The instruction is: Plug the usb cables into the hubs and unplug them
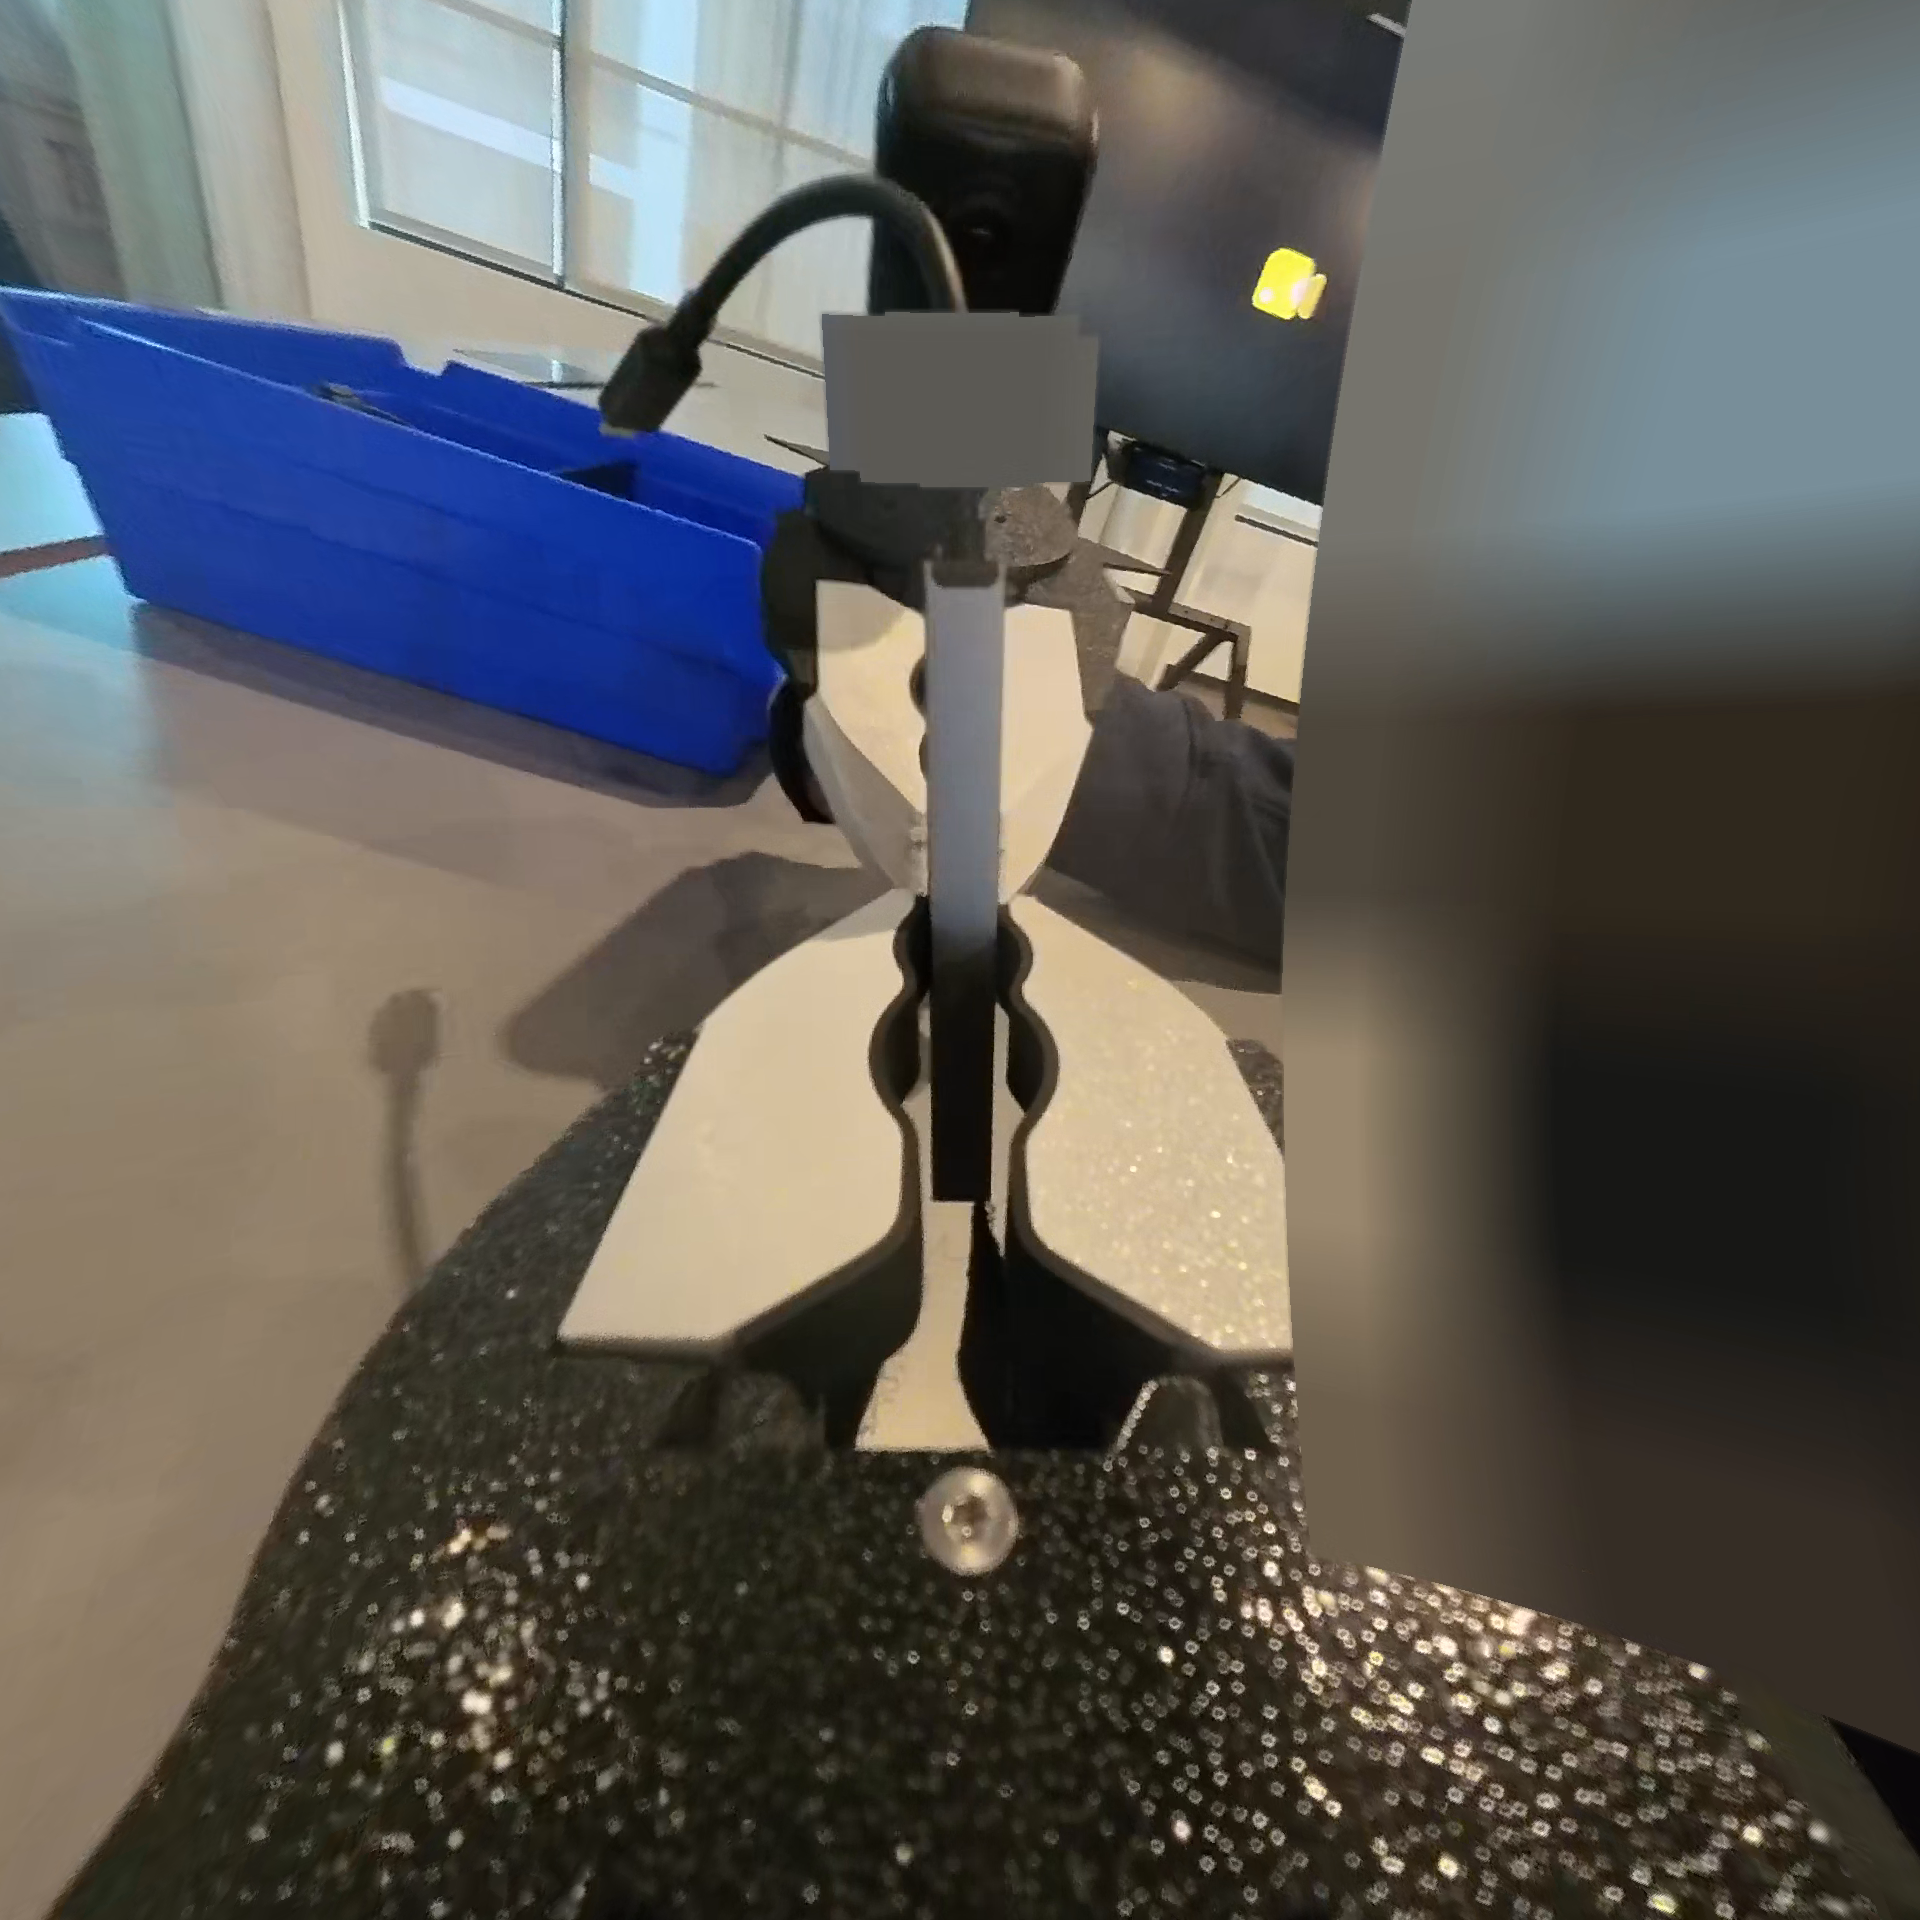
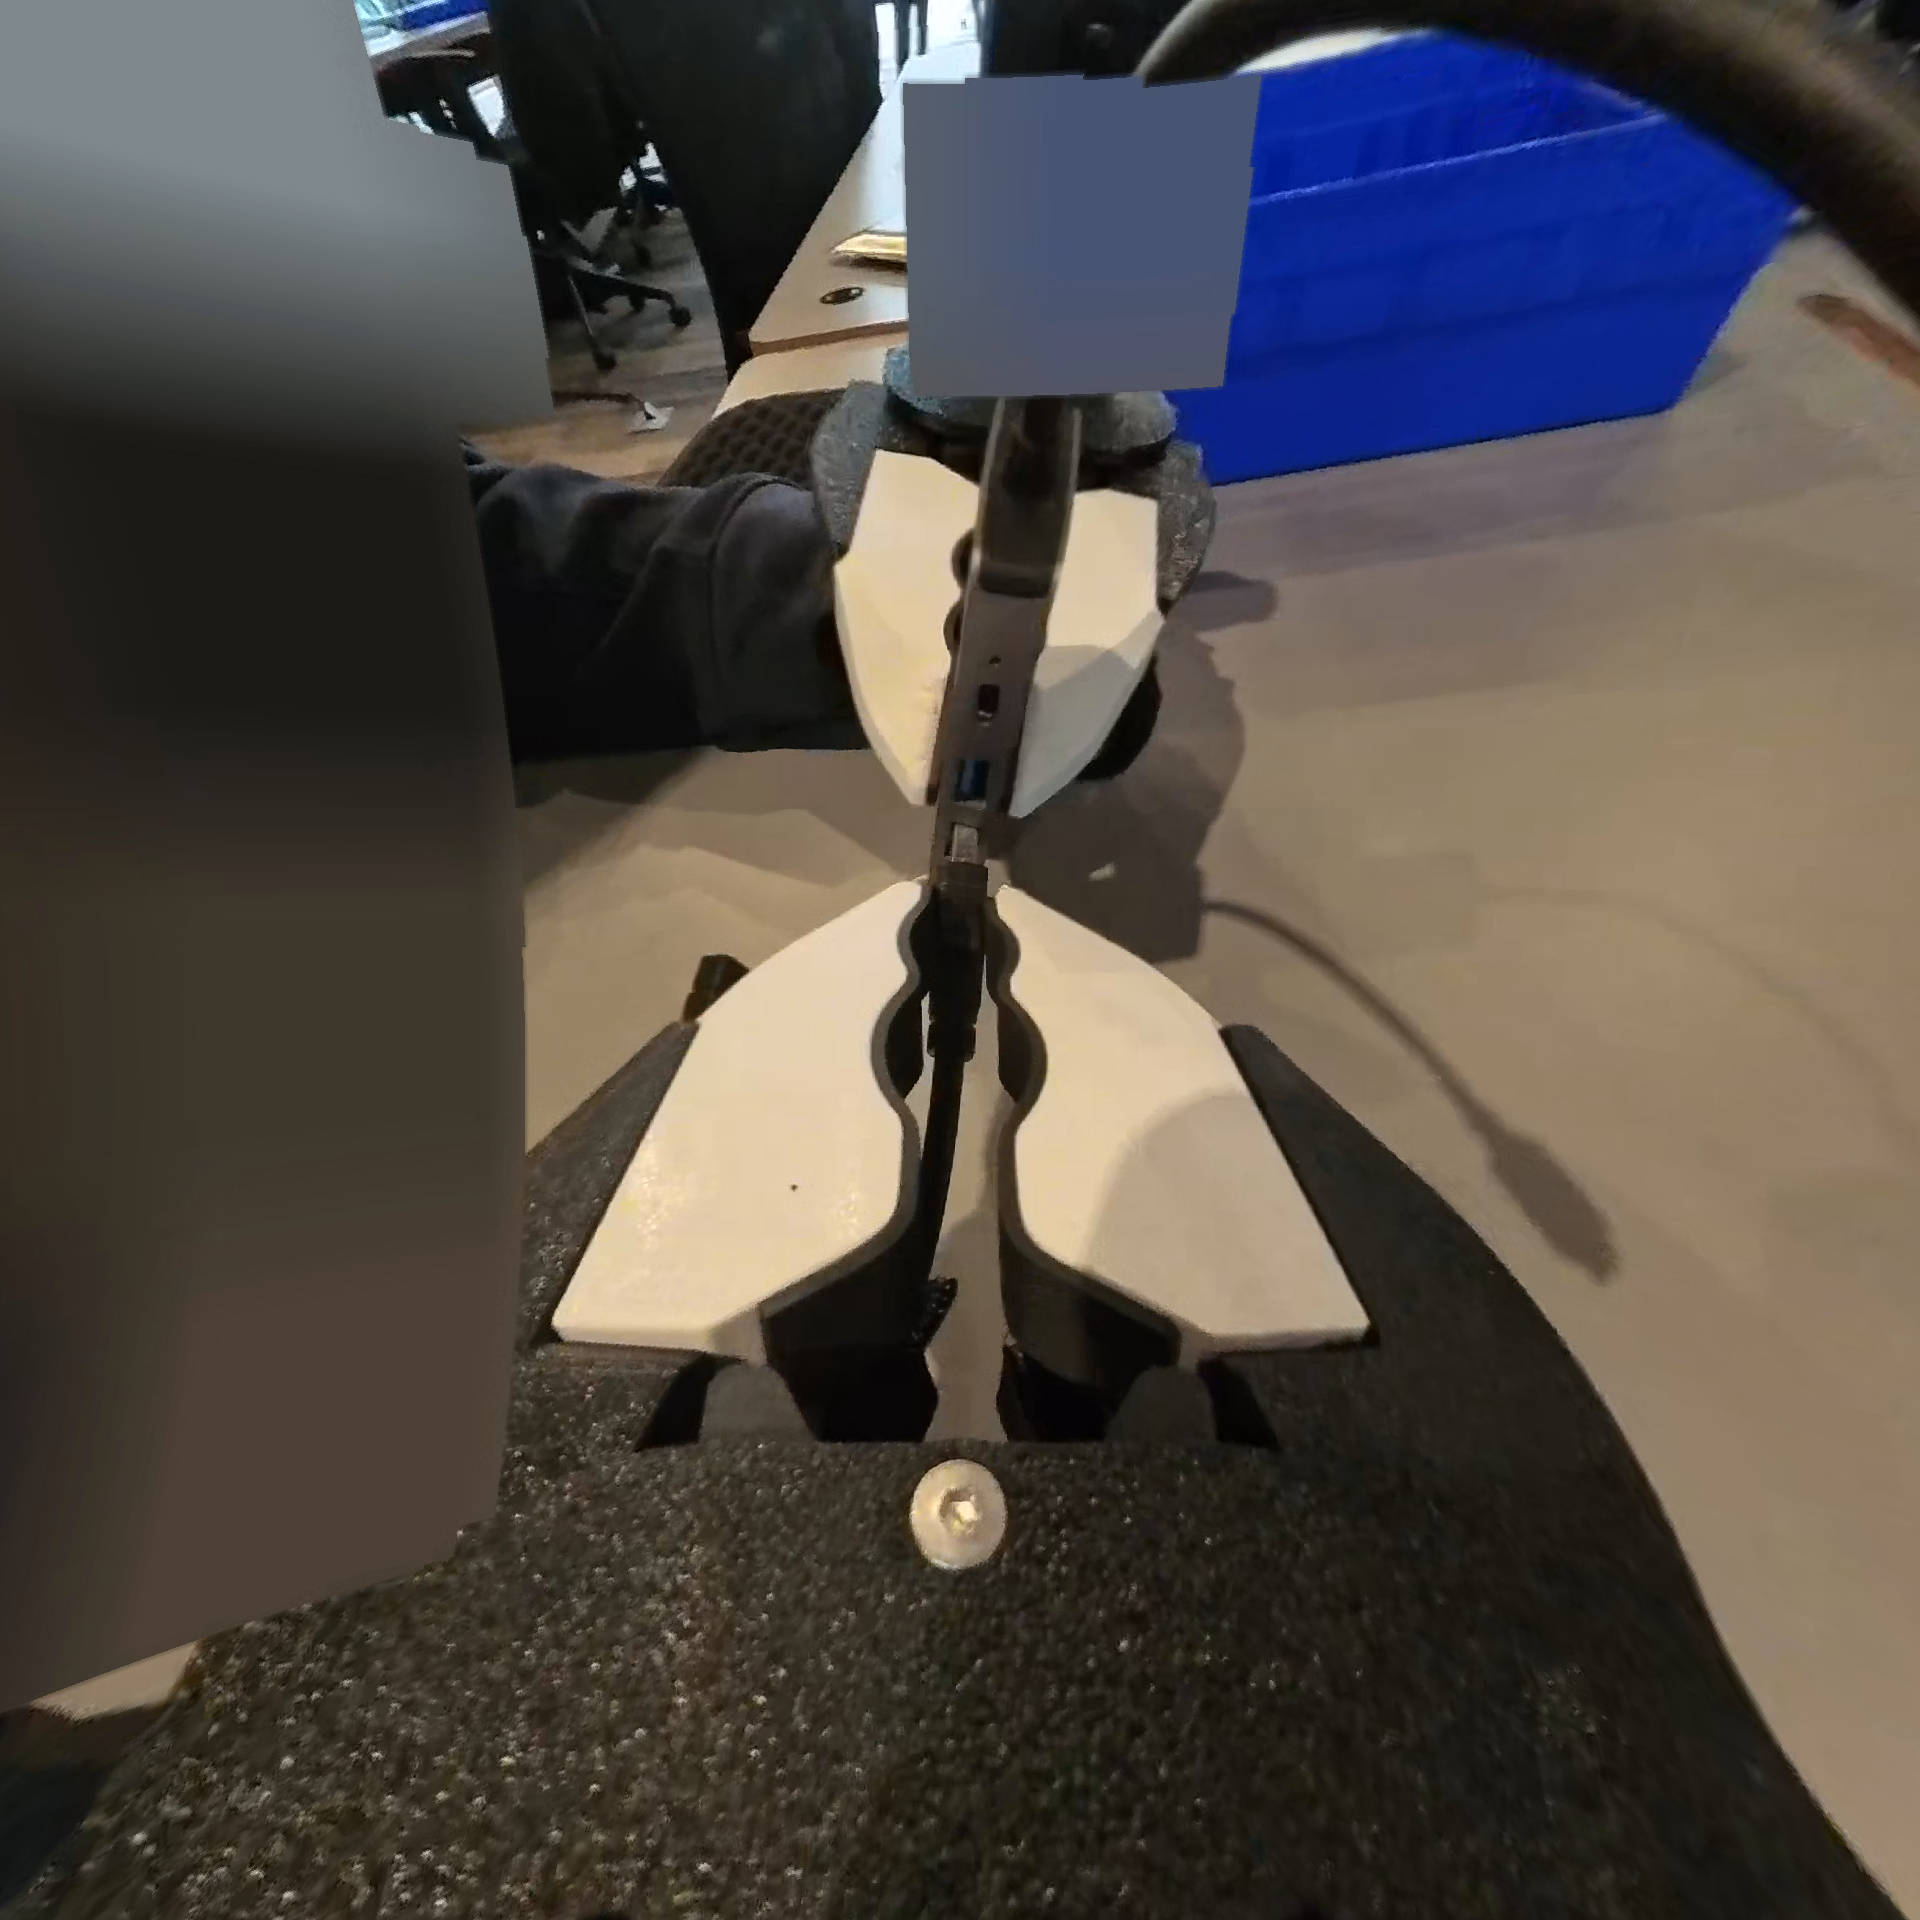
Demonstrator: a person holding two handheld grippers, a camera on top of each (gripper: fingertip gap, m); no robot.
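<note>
Grey and thin, the hub (image 1: 961, 904) stands edge-on up the middle of the left wrist view, pinched between the white fingers (image 1: 769, 1174) of the left tongs (image 1: 958, 935), which are pressed together on its lower end. Its upper end runs into the right tongs (image 1: 951, 831), seen from the front in the centre of the frame and pointing back at the camera. Above them a black cable (image 1: 821, 223) arcs toward the upper left and ends in a free plug (image 1: 652, 379) hanging in the air over a blue bin (image 1: 416, 582) that sits on the pale grey surface (image 1: 208, 935) at the left of the frame.

In the right wrist view the right tongs (image 2: 958, 914) are pressed together on a black USB plug (image 2: 961, 883), whose cable (image 2: 940, 1132) runs back down between the fingers (image 2: 769, 1153). The metal tip of the plug meets the near end of the hub (image 2: 997, 665), just above centre frame; how deep it sits in the port I cannot tell. A blue port shows on the hub's edge just above the plug. The far end of the hub is held by the left tongs (image 2: 971, 800), facing the camera, with a dark sleeve (image 2: 644, 613) to their left. The blue bin (image 2: 1455, 312) fills the upper right of the frame, and a thick dark cable (image 2: 1714, 114) crosses the top right corner, out of focus.
</note>
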